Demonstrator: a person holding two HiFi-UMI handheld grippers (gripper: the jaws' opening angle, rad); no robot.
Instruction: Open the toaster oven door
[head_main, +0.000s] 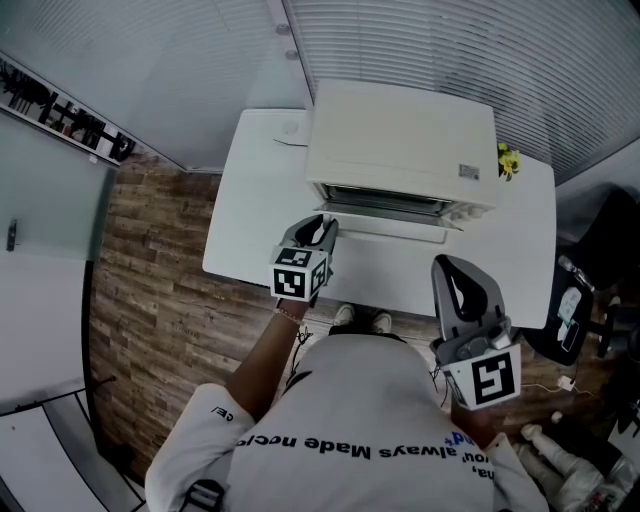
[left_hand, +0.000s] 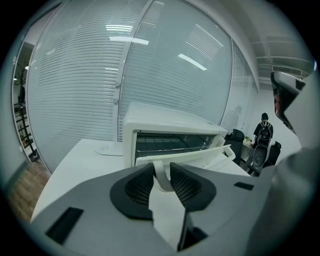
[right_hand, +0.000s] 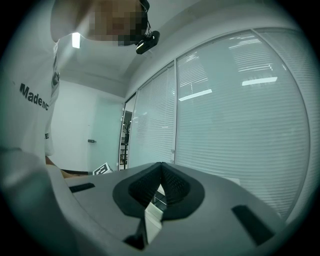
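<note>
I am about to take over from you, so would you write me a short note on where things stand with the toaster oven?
Left tool: shut on the door handle, near its left end.
Right tool: shut with nothing in it, held near the body and off the oven.
The toaster oven sits on the white table. Its door is tilted partway open.
Done: handle gripped, door partly open.
Left: probably swing the door down until it is fully open, then let go of the handle.
</note>
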